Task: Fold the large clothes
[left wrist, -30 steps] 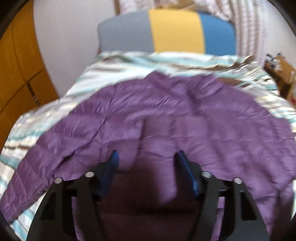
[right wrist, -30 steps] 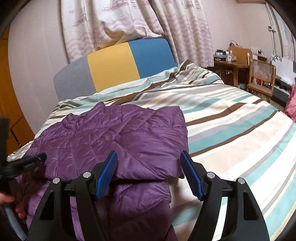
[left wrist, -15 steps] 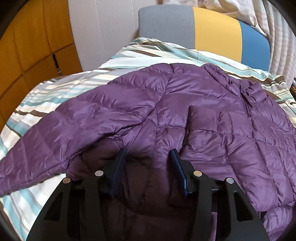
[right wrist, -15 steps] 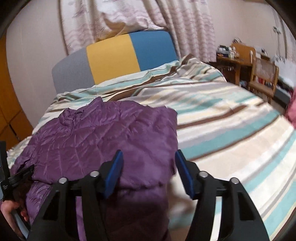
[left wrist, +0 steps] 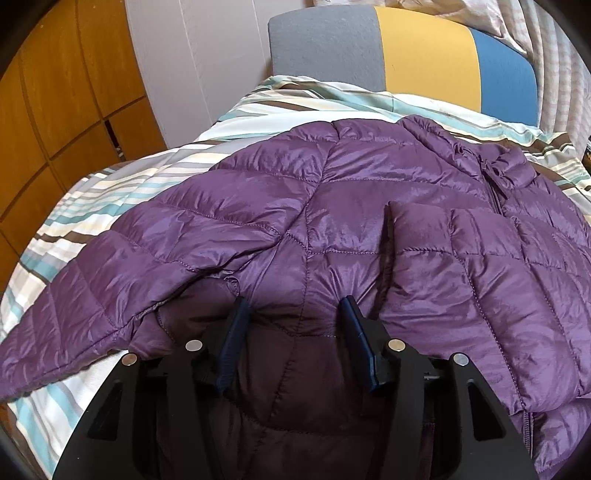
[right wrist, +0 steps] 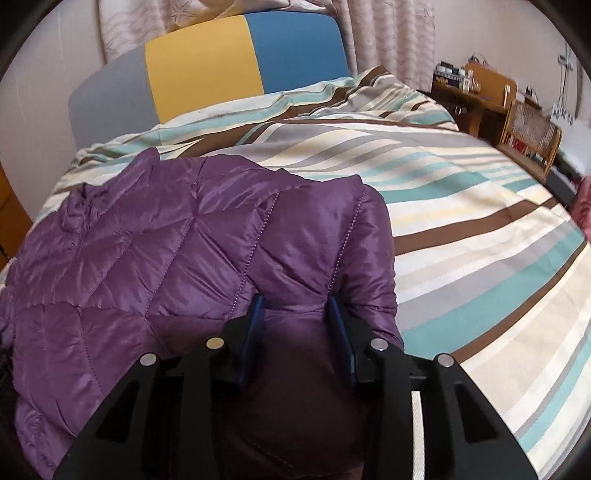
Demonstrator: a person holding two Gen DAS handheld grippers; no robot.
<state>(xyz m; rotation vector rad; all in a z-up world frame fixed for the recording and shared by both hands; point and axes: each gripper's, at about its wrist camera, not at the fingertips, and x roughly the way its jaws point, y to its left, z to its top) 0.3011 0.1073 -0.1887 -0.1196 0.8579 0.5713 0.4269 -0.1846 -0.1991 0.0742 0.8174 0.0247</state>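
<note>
— Where's the jacket?

— The purple jacket (left wrist: 369,229) lies on the striped duvet (right wrist: 461,206), one sleeve folded across its front.

— And your grippers?

— A second ago both hovered wider above it. Now my right gripper (right wrist: 297,317) is closing on puffy fabric; my left gripper (left wrist: 293,325) is opening slightly, padding between its fingers.

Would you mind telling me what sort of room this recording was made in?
Most likely a home bedroom. A bed with a striped duvet and a grey, yellow and blue padded headboard fills the view, patterned curtains hang behind it, and a cluttered wooden desk stands at the far side.
</note>
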